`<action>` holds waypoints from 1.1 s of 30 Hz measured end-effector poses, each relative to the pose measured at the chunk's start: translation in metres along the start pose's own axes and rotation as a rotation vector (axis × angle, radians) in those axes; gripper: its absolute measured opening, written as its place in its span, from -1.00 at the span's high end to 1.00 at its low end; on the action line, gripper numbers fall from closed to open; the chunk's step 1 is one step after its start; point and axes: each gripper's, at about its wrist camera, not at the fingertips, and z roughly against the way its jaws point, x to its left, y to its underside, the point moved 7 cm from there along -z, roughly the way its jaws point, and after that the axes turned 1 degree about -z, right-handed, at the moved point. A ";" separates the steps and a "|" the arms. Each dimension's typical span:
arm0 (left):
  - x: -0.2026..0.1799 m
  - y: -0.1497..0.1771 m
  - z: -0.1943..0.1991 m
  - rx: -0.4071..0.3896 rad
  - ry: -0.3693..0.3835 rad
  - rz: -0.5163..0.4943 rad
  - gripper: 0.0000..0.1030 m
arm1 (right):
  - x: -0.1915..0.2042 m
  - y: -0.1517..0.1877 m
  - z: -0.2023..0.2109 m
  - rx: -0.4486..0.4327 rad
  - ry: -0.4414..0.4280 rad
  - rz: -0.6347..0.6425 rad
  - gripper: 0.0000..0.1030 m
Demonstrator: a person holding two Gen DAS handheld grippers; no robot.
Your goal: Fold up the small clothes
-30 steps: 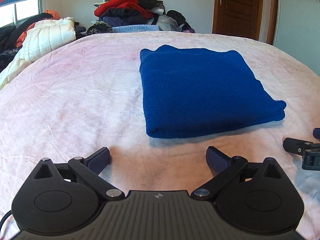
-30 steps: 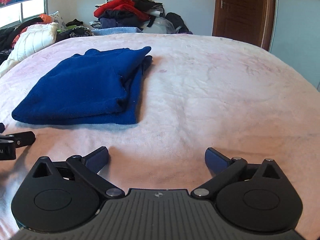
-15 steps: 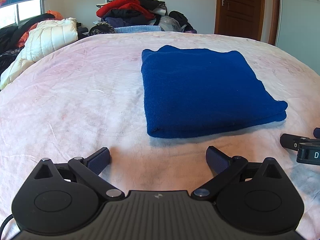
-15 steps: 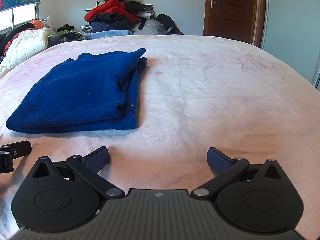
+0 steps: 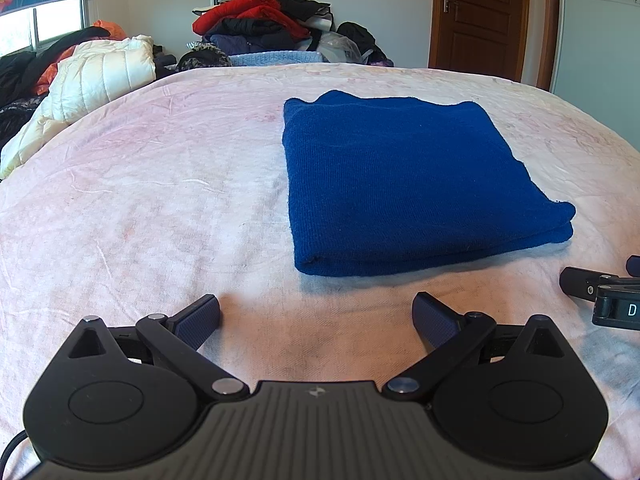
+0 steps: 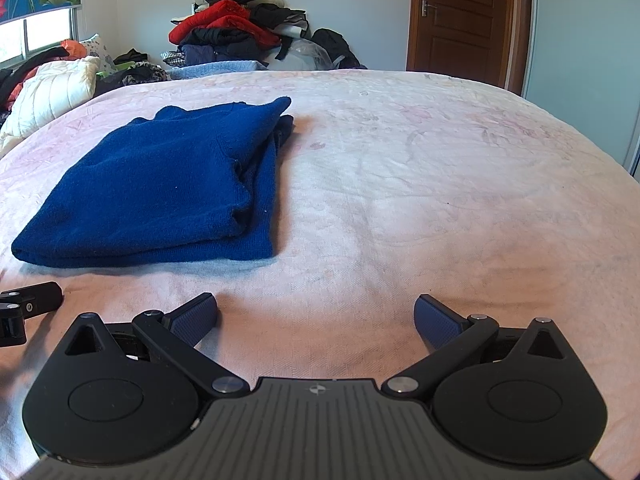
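While both tools hang low over the pink bedspread (image 5: 160, 200), neither one touches the cloth. Far off to the left of the left gripper (image 5: 316, 316) a white quilted jacket (image 5: 92, 76) lies at the bed's edge, with dark and orange clothes beside it. The left gripper's jaws stand wide apart with nothing between them; only bare bedspread shows in the gap. Ahead of it and a little to its right lies the blue garment (image 5: 404, 184), folded into a flat rectangle, its thick folded edge toward the gripper and its layered edges to the right. Beyond the bed, straight ahead, a pile of clothes (image 5: 260, 20) in red, black and grey is heaped against the wall, and a brown door (image 5: 480, 16) stands further right. At the right rim of the left wrist view, the tip of the right gripper shows near the garment's near right corner.

From the right gripper (image 6: 316, 316), the blue garment (image 6: 160, 192) lies ahead and to the left, apart from its fingers. Its jaws are also spread wide and hold nothing. Ahead and to its right the bedspread (image 6: 440, 180) is bare, with the door (image 6: 460, 12) beyond.
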 end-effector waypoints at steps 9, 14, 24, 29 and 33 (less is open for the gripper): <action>0.000 0.000 0.000 0.000 0.000 0.000 -1.00 | 0.000 0.000 0.000 0.000 0.000 0.000 -0.99; 0.000 0.000 0.000 0.000 0.000 0.001 -1.00 | 0.000 0.000 0.000 0.000 0.000 0.000 -0.99; 0.000 0.000 0.000 0.000 0.000 0.002 -1.00 | 0.000 0.000 0.000 0.000 0.001 0.000 -0.99; -0.001 0.000 0.000 0.000 -0.001 0.002 -1.00 | -0.001 0.001 0.002 -0.002 0.011 -0.002 -0.98; 0.000 -0.001 0.000 0.000 0.000 0.002 -1.00 | -0.002 0.002 0.004 -0.004 0.010 -0.009 -0.98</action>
